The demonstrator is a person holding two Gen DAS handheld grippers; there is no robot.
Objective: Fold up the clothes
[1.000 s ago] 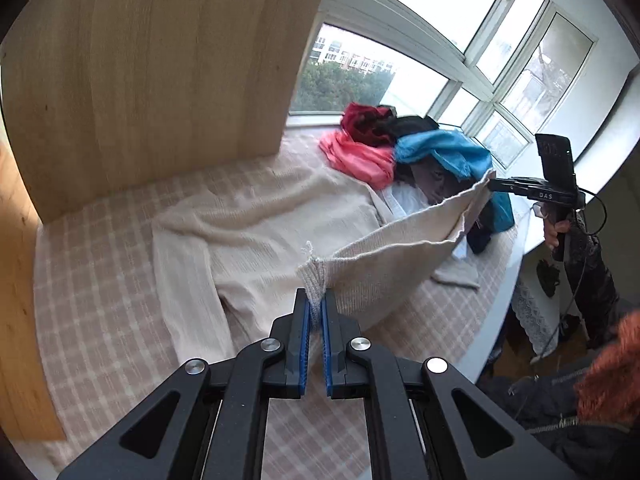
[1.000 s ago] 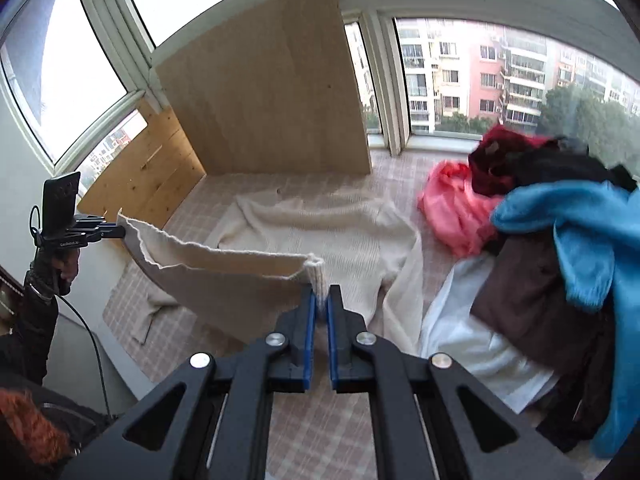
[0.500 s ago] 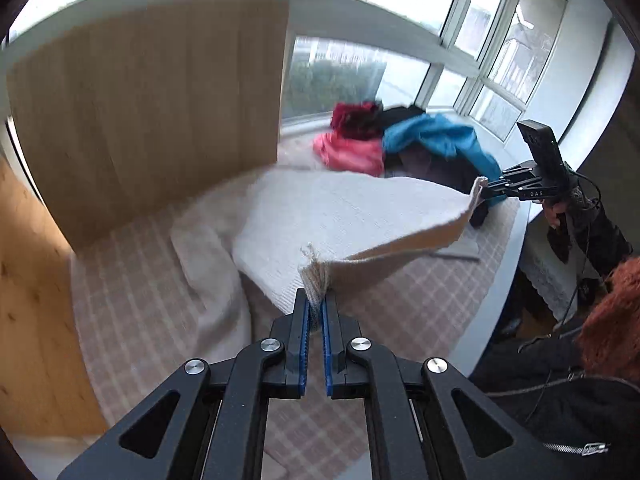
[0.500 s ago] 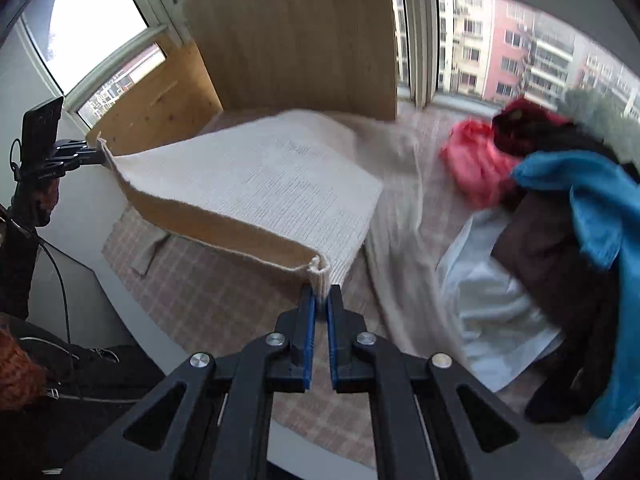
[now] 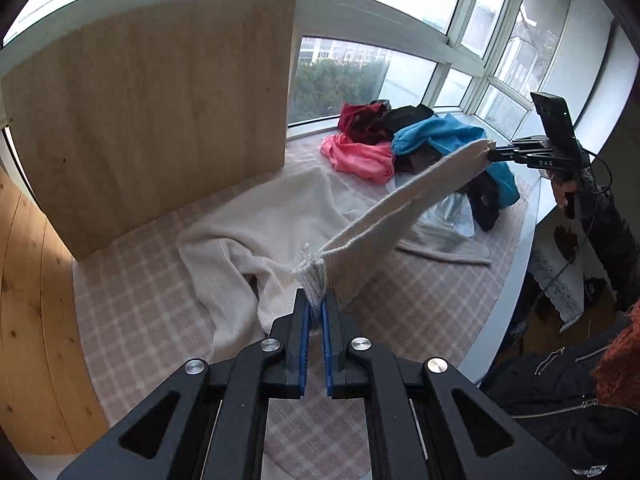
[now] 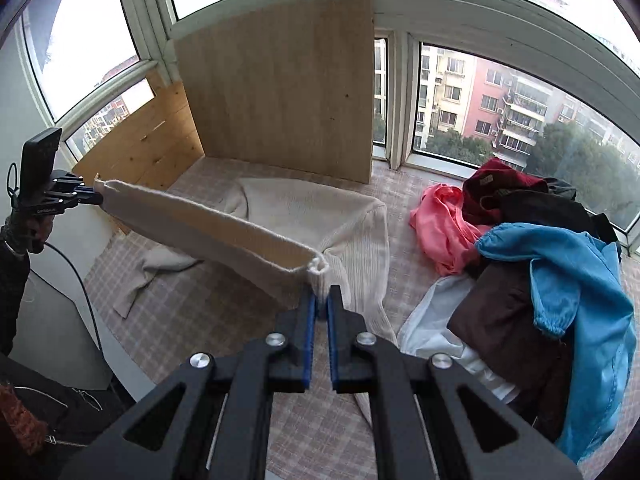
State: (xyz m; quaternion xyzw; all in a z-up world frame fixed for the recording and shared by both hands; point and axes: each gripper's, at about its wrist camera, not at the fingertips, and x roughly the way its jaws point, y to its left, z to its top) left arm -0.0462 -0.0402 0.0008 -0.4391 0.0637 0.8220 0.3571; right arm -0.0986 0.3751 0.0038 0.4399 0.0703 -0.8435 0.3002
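A cream knit sweater (image 5: 260,216) lies on the checked cloth surface (image 5: 132,312), its hem lifted off the surface. My left gripper (image 5: 315,305) is shut on one hem corner. My right gripper (image 6: 322,300) is shut on the other corner; it also shows in the left wrist view (image 5: 494,154), far right. The hem (image 6: 200,220) is stretched taut in the air between them. The left gripper also shows in the right wrist view (image 6: 94,199). One sleeve (image 6: 152,272) trails on the surface.
A pile of clothes, pink (image 5: 360,158), dark red (image 5: 360,118), blue (image 5: 444,136) and brown (image 6: 504,312), lies by the window, with a white garment (image 6: 436,320) beneath. A wooden board (image 5: 152,120) stands behind the sweater. The surface edge (image 5: 516,264) drops off to the right.
Both grippers have lifted the hem and carried it up and toward the board, then lowered it. The sweater's lower half has gone from lying flat to hanging in the air.
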